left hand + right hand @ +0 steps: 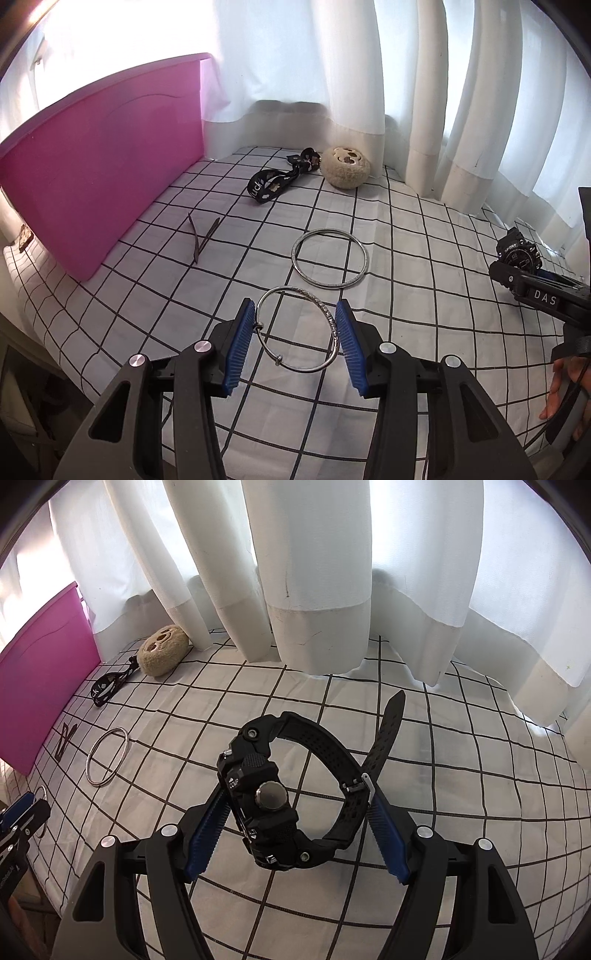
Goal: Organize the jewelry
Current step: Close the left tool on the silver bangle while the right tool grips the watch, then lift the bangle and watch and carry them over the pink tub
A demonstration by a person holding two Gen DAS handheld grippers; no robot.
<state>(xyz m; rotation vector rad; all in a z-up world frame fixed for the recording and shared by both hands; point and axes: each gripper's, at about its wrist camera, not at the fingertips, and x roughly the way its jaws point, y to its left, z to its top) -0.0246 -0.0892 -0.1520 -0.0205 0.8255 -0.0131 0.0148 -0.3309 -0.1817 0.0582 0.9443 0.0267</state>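
White curtains are hanging behind a bed sheet with black grid lines, and a pink board is standing along its left side.

Through the left wrist camera, I am seeing my left gripper pinching a thin silver bangle between its blue pads. Both pads are touching the bangle's sides, and it is tilting up off the sheet. A second silver ring is lying flat on the sheet just past it. Farther back, two thin dark sticks are crossing near the pink board. A black printed strap is lying beside a round fuzzy ball by the curtains. Far on the right, my other tool is carrying a black watch.

Through the right wrist camera, I am seeing my right gripper gripping the black sport watch. One blue pad is pressing on the watch body and the other on the buckled band. The band's loose end is sticking up. The watch is sitting above the sheet. The flat silver ring is lying off to the left.
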